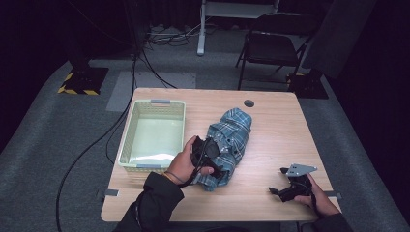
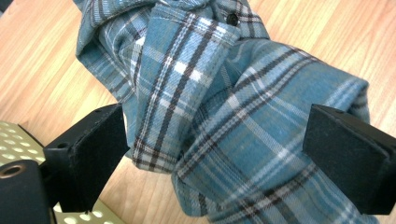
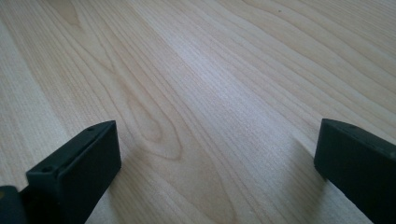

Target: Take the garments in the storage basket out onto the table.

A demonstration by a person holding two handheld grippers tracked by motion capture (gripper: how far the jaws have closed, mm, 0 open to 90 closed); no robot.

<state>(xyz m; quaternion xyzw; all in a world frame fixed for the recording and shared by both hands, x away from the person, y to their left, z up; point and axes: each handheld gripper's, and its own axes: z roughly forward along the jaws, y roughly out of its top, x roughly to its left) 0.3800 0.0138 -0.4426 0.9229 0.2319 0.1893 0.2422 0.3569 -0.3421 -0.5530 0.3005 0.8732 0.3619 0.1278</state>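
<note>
**Left gripper straddling plaid shirt; right gripper idle on counter**

Blue-and-white plaid shirt, bunched into a loose roll, lying near the middle of the wooden counter, just right of a pale green perforated basket. Basket standing at the counter's left edge, grey handles at its near and far ends.

Left gripper held in the left hand at the near end of the shirt, resting against the fabric. In the left gripper view, jaws spread wide, a fold of plaid cloth lying between them; left pad touching or nearly touching a hanging edge of the fabric, right pad right at the cloth's far side. No clamping visible: jaws apart, cloth uncompressed. Dark button showing near the top of that view, a corner of the basket at lower left.

Right gripper held in the right hand near the counter's front right corner, well apart from the shirt, grey three-cornered plate on top. In the right gripper view, jaws wide apart over bare wood grain, nothing between them.

Small round hole in the counter near its far edge. Folding chair standing beyond on the grey floor.
</note>
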